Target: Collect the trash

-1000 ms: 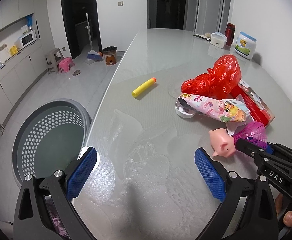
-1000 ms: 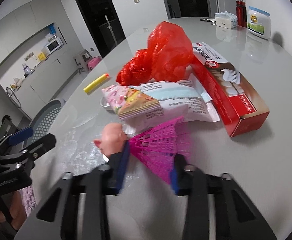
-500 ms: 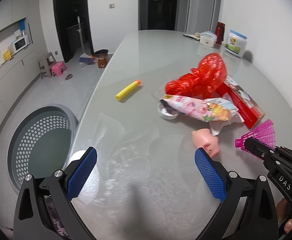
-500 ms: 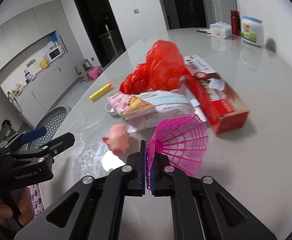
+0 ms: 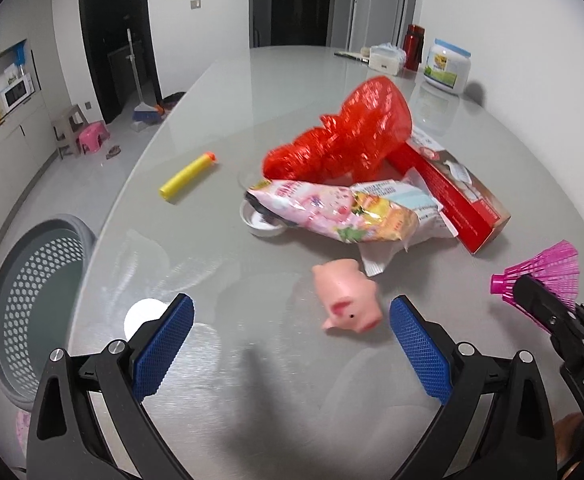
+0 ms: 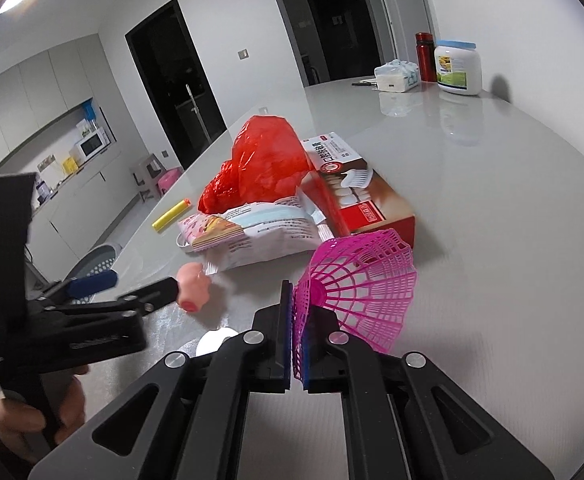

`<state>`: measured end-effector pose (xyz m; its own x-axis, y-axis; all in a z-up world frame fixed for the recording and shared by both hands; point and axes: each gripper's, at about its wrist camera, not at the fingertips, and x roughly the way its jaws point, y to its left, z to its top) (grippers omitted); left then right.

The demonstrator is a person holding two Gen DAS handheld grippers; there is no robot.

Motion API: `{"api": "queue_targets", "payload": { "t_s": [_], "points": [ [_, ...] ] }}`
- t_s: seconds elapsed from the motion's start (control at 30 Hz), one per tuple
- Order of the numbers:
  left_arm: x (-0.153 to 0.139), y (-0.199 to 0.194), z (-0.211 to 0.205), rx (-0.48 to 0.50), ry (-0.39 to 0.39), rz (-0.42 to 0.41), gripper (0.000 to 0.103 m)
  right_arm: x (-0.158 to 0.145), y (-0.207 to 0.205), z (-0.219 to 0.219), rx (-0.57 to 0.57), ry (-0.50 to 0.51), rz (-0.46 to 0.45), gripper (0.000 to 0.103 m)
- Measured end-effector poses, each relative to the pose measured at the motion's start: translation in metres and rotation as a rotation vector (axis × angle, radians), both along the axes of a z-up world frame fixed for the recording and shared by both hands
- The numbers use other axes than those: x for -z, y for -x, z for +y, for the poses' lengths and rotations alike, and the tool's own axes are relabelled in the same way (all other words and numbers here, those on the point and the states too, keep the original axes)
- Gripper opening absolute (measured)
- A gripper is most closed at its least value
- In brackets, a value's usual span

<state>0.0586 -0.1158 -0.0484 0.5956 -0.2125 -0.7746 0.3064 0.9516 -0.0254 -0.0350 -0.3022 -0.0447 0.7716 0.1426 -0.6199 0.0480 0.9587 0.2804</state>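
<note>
My right gripper [image 6: 300,336] is shut on a pink plastic shuttlecock [image 6: 362,284] and holds it above the grey table; the shuttlecock also shows at the right in the left wrist view [image 5: 544,280]. My left gripper [image 5: 290,344] is open and empty, low over the table. A pink pig toy [image 5: 348,296] lies between its fingers, nearer the right one. Behind it lie a pink snack bag [image 5: 340,212], a red plastic bag [image 5: 344,140], a red box [image 5: 452,192] and a yellow foam dart [image 5: 188,176].
A grey perforated basket [image 5: 32,304] stands on the floor left of the table edge. A small white dish [image 5: 262,224] lies under the snack bag. A white tub [image 5: 448,66], red bottle [image 5: 412,46] and tissue pack [image 5: 386,58] stand at the table's far end.
My right gripper closed on the shuttlecock, lifted it and drew it back to the right. My left gripper moved forward and right, so the pig toy now lies between its fingers.
</note>
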Motion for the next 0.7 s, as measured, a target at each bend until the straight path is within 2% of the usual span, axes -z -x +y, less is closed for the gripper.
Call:
{"api": "queue_targets", "payload": {
  "t_s": [0.17, 0.5, 0.63, 0.7],
  "points": [
    [0.007, 0.0, -0.014, -0.016, -0.045, -0.014, 0.096, 0.007, 0.002, -0.006, -0.004, -0.029, 0.0, 0.004],
    [0.008, -0.001, -0.025, -0.049, -0.071, -0.044, 0.094, 0.01, 0.005, -0.01, -0.021, -0.074, -0.006, 0.004],
    [0.012, -0.002, -0.028, -0.049, -0.079, -0.034, 0.081, 0.01, 0.004, -0.011, -0.025, -0.085, -0.003, 0.004],
    [0.015, -0.003, -0.03, -0.047, -0.081, -0.02, 0.07, 0.01, 0.004, -0.01, -0.026, -0.085, -0.004, 0.004]
  ]
}}
